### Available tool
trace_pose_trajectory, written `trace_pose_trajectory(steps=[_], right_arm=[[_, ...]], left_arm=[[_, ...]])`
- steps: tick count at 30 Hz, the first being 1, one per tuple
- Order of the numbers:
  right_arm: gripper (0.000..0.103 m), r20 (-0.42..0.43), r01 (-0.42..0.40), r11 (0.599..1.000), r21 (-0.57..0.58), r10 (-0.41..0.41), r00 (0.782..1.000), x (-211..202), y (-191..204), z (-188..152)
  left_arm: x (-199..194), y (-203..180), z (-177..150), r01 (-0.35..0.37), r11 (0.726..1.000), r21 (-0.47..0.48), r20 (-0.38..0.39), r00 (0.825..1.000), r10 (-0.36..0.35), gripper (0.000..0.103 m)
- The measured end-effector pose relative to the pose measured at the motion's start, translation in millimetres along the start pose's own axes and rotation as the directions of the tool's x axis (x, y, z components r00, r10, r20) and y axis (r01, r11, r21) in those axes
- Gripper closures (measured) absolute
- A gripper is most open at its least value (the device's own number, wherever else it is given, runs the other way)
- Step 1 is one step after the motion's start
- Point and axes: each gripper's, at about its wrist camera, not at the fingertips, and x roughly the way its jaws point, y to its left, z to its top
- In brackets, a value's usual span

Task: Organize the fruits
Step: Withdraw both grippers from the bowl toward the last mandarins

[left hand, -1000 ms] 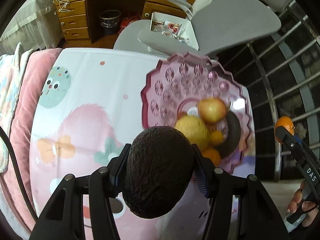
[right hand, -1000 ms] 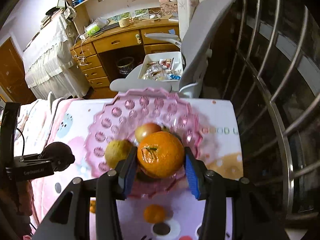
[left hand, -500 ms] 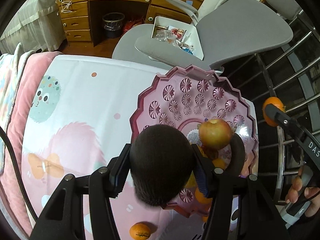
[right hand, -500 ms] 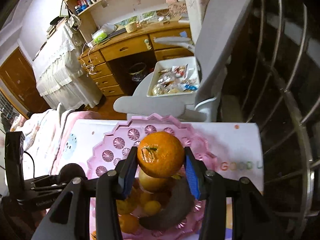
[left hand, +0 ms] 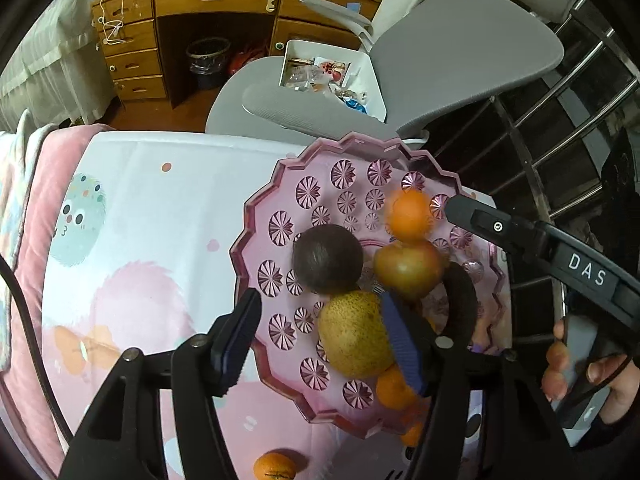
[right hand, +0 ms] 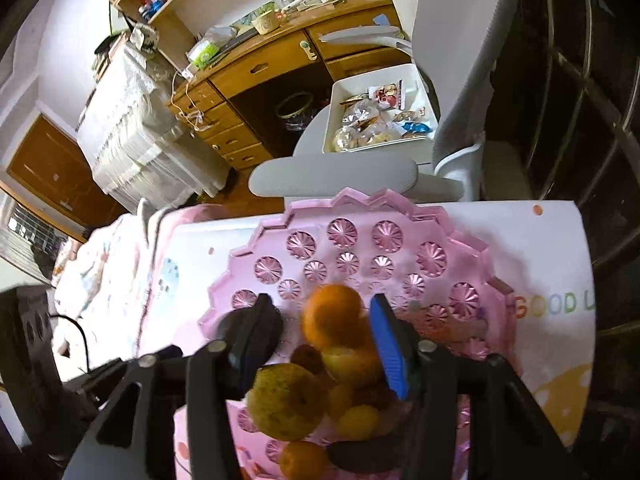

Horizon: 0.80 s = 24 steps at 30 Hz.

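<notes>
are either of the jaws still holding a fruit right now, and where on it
Nothing is held. Both jaws have just been opening: the avocado and orange are free of them, over the pink bowl.

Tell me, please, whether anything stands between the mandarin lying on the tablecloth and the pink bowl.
Nothing visible does: the mandarin lies on the tablecloth just outside the near rim of the pink bowl.

Glossy pink plastic fruit tray [left hand: 256, 236], printed cloth [left hand: 160, 208], matt rough-skinned avocado [left hand: 327, 259].
</notes>
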Motion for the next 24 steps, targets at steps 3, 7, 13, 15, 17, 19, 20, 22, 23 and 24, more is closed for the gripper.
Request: trace_pose_trajectory(steps=[3,7,13,15,17,19,20,22,23,24], right_arm=[[0.046,0.001,0.010,1.000,0.007,-0.010,1.000,-6.1,3.7,-3.1],[0.046,0.000,0.023,1.000,0.015,-0.023,1.000,-19.1,8.5,-10.1],[0.046,0.007,0.065,0.998,0.001,-0.065,0.998,-47.0,19.2,-28.8],[0.046,0.010,0.076,0.997,0.000,-0.076,0.997,-55.8,21.7,-37.4],[0.046,0.014,0.084,0.996,0.001,-0.084,0.996,-63.4,22.8,-46.3],[0.046,0.020,0.100,0.995,0.003,-0.100,0.995,-70.5,23.5,-56.2],[0.046,0.024,0.111,0.994,0.004,-0.111,0.994,-74.1,23.8,-61.5],[0.046,0.037,0.125,0.992,0.006,-0.125,0.991,-81.9,24.3,-73.4],[0.046,0.045,0.134,0.991,0.007,-0.135,0.990,-86.2,23.9,-81.4],[0.046,0.050,0.140,0.990,0.007,-0.140,0.989,-88.7,22.6,-85.2]], left_arm=[[-11.1,3.1,-2.2,-0.001,1.000,-0.006,0.014,1.000,0.001,0.038],[-30.2,9.0,-9.9,0.005,1.000,-0.020,0.034,0.999,-0.004,0.037],[-58.1,18.7,-24.0,0.012,0.999,-0.038,0.069,0.998,-0.009,0.033],[-66.6,22.2,-29.2,0.006,0.999,-0.041,0.077,0.997,-0.003,0.033],[-76.1,26.8,-36.1,0.000,0.999,-0.040,0.088,0.996,0.004,0.033],[-83.5,32.8,-43.6,-0.016,0.999,-0.040,0.094,0.995,0.020,0.033],[-87.4,36.9,-46.9,-0.024,0.999,-0.044,0.096,0.995,0.028,0.032],[-92.1,43.8,-53.4,-0.029,0.998,-0.050,0.095,0.995,0.034,0.031],[-94.5,48.5,-58.7,-0.034,0.998,-0.055,0.091,0.995,0.039,0.031],[-95.2,51.1,-62.1,-0.039,0.998,-0.056,0.087,0.995,0.044,0.031]])
